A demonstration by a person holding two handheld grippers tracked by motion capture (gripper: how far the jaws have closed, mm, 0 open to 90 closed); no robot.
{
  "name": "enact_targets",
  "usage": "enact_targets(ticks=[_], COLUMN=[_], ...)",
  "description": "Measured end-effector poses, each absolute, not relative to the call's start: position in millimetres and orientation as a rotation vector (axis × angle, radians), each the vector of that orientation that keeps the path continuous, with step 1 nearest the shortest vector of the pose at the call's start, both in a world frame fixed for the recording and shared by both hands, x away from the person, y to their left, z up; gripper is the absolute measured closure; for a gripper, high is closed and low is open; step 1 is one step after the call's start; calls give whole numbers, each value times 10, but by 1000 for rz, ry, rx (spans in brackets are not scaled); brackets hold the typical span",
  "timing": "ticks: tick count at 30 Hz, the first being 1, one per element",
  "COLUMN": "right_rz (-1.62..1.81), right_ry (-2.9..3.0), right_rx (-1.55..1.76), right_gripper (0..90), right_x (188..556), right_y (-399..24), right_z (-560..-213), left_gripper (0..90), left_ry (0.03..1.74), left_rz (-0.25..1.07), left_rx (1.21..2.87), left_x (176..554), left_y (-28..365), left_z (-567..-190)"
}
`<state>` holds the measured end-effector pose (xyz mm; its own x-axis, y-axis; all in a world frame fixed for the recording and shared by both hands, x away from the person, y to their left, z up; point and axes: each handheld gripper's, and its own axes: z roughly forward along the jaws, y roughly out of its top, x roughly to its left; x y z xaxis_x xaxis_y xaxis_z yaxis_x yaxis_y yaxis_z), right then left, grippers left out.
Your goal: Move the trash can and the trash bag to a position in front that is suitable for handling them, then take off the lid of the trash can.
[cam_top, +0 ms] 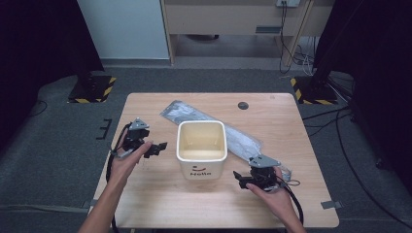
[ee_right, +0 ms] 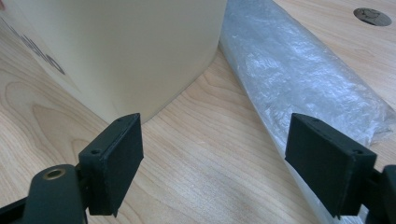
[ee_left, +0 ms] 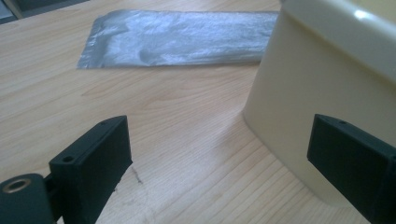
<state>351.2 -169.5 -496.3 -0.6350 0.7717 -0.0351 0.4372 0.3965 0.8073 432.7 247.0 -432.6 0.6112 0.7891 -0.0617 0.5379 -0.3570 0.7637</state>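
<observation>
A: cream bin (cam_top: 201, 145) mid-table reads "Hello"; nothing visible inside; clear plastic bag (cam_top: 214, 127) lies flat behind it.

B: yep; left gripper (cam_top: 156, 148) left of the bin, right gripper (cam_top: 241, 178) at its right-front; both jaws spread wide, holding nothing.

A lab-like recording space: lone wooden table (cam_top: 145, 194), black curtains (cam_top: 34, 39), hazard-striped stand bases (cam_top: 92, 90), loose floor cables (cam_top: 350, 160).

Wooden table (cam_top: 160, 199), round dark disc (cam_top: 243, 105) near its far edge, grey carpet (cam_top: 53, 160)
</observation>
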Motion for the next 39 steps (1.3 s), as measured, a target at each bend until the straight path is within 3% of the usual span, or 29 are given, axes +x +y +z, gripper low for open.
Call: enact_targets(ticks=[14, 19, 25, 39], right_rz=[1136, 1144, 1151, 1168], right_ry=[2263, 2271, 2290, 2343], right_rx=[1000, 975, 946, 861], right_gripper=[190, 190, 202, 316], right_x=[3448, 3429, 3398, 3394], right_y=[-1633, -1591, -1488, -1206], right_z=[-4925, -4899, -4881, -4929], left_gripper=[89, 161, 169, 403], left_ry=[1012, 1005, 986, 987], left_rz=[472, 439, 449, 430], left_rx=[1952, 1975, 2003, 2078], left_x=[4463, 4505, 4583, 4718], left_y=[2235, 2121, 1971, 1741], left_z=[-3869, -3781, -3758, -3925])
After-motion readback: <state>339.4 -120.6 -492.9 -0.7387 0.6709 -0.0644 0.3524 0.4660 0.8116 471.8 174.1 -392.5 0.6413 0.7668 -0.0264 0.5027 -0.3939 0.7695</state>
